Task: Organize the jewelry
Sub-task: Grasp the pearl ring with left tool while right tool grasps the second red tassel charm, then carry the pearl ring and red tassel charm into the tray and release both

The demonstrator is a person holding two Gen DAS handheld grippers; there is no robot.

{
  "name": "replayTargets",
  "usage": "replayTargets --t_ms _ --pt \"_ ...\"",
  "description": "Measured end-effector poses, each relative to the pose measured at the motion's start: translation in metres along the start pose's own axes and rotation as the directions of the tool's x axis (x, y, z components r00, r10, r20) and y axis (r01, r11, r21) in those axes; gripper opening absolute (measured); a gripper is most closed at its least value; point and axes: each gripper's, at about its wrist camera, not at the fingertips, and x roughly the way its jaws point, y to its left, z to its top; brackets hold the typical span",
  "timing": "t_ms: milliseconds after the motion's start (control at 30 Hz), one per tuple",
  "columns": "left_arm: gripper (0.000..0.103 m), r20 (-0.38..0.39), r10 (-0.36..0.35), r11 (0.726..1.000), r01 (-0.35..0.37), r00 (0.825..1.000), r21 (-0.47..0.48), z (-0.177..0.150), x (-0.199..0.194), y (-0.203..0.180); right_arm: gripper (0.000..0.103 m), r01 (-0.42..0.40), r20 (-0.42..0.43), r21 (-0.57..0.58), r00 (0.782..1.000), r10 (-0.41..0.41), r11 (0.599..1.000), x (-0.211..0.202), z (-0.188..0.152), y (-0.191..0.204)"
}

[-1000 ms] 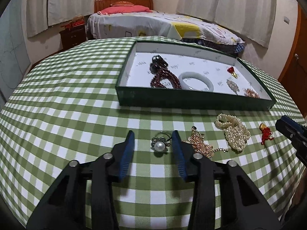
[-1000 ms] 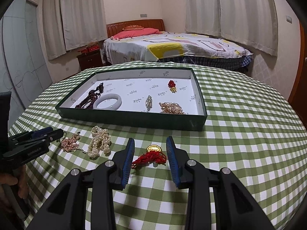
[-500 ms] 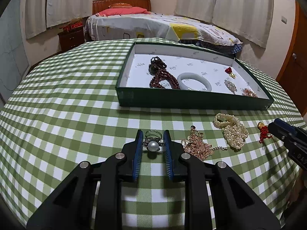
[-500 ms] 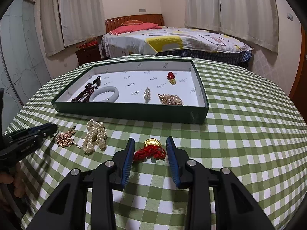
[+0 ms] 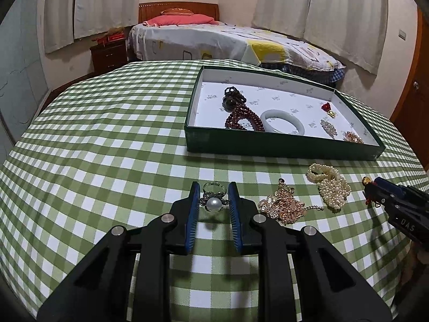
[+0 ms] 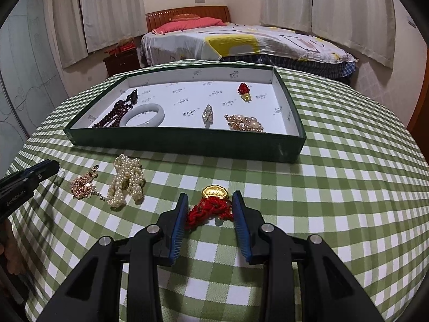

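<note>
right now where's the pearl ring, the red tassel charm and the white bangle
pearl ring (image 5: 213, 204), left wrist view, on the round pearl
red tassel charm (image 6: 208, 210), right wrist view, on the red cord bundle
white bangle (image 6: 143, 115), right wrist view, on the band's near side

Checked table (image 5: 107, 134): green tray (image 5: 281, 149), pearl strand (image 5: 331, 187), gold necklace (image 5: 285, 206).

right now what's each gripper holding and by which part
The left gripper pinches the pearl ring by its flower head. The right gripper, jaws just closing, pinches the red cord of the gold charm.
</note>
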Motion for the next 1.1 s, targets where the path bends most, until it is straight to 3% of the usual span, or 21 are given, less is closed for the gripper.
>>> replayTargets --t_ms 167,567,833,1100 --pt "0.021 0.002 -0.002 1.0 0.002 1.0 0.006 0.0 -0.001 -0.001 0.018 -0.014 0.004 0.005 1.0 0.014 1.0 -0.004 -0.003 -0.003" --pt "0.021 0.045 -0.016 1.0 0.016 0.999 0.006 0.01 -0.014 -0.007 0.016 -0.023 0.074 -0.017 0.997 0.024 1.0 -0.024 0.004 0.002" --pt "0.021 0.094 -0.069 0.998 0.067 0.993 0.022 0.034 -0.027 -0.024 0.016 -0.036 0.166 -0.014 0.985 0.038 0.999 -0.044 0.03 -0.001" --pt "0.021 0.152 -0.141 0.99 0.135 0.978 0.05 0.081 -0.016 -0.056 0.016 -0.025 0.277 -0.01 0.961 0.027 1.0 -0.046 0.074 -0.014"
